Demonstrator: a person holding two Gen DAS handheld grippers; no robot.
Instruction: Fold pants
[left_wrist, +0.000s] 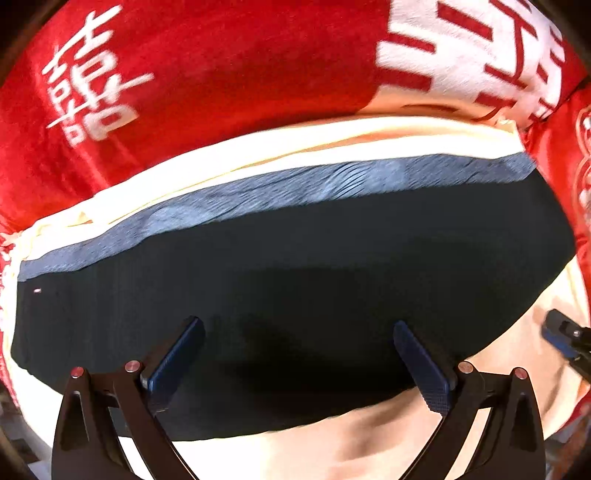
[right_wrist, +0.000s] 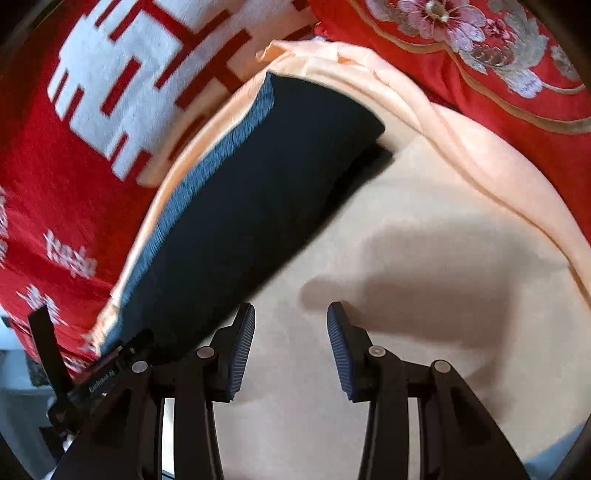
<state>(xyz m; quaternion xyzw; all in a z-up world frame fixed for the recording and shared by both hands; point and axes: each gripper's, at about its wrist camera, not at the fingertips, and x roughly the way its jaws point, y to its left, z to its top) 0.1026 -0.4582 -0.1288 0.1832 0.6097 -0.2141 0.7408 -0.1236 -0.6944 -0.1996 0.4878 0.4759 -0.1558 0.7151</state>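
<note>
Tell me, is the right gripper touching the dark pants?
Apart. In the right wrist view the right gripper hangs open over bare peach cloth, with the pants off to its left.

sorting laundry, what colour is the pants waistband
Blue-grey waistband on dark pants; left wrist view.

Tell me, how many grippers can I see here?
2. The left gripper hangs open over the dark pants; the right gripper, also open, is over the peach sheet beside them.
</note>
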